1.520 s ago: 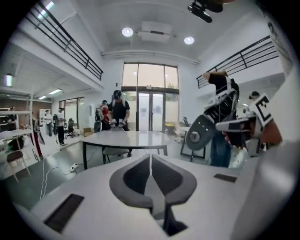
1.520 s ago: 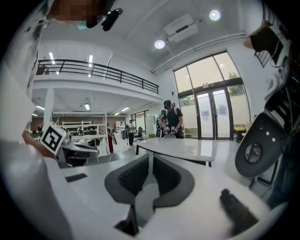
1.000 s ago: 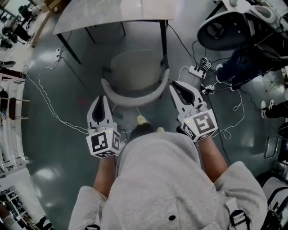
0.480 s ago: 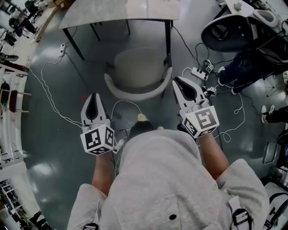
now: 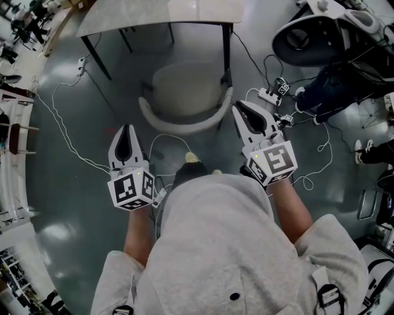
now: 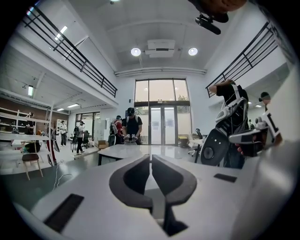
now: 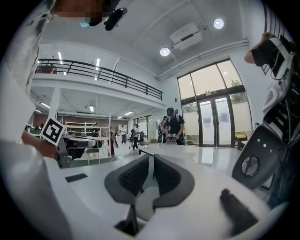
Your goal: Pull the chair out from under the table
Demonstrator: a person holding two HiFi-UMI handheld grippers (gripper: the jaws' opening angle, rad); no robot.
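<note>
The chair (image 5: 184,89) has a pale round seat and a curved backrest (image 5: 184,126); it stands partly under the white table (image 5: 160,12), beside the table's black leg (image 5: 226,49). My right gripper (image 5: 237,106) has its tip at the backrest's right end, jaws together, and whether it touches I cannot tell. In the right gripper view the right gripper (image 7: 151,157) shows nothing between its pads. My left gripper (image 5: 126,127) hangs left of the backrest, apart from it. Seen in the left gripper view, the left gripper (image 6: 151,157) is shut and empty, pointing over the tabletop (image 6: 140,150).
White cables (image 5: 68,141) trail over the grey floor at left. A power strip (image 5: 269,97) and more leads lie right of the chair. A large black-and-white machine (image 5: 314,34) stands at the upper right. People (image 6: 133,124) stand far off by glass doors.
My left gripper has drawn away to the left from the backrest's left end. The right gripper keeps its place at the backrest's right end.
</note>
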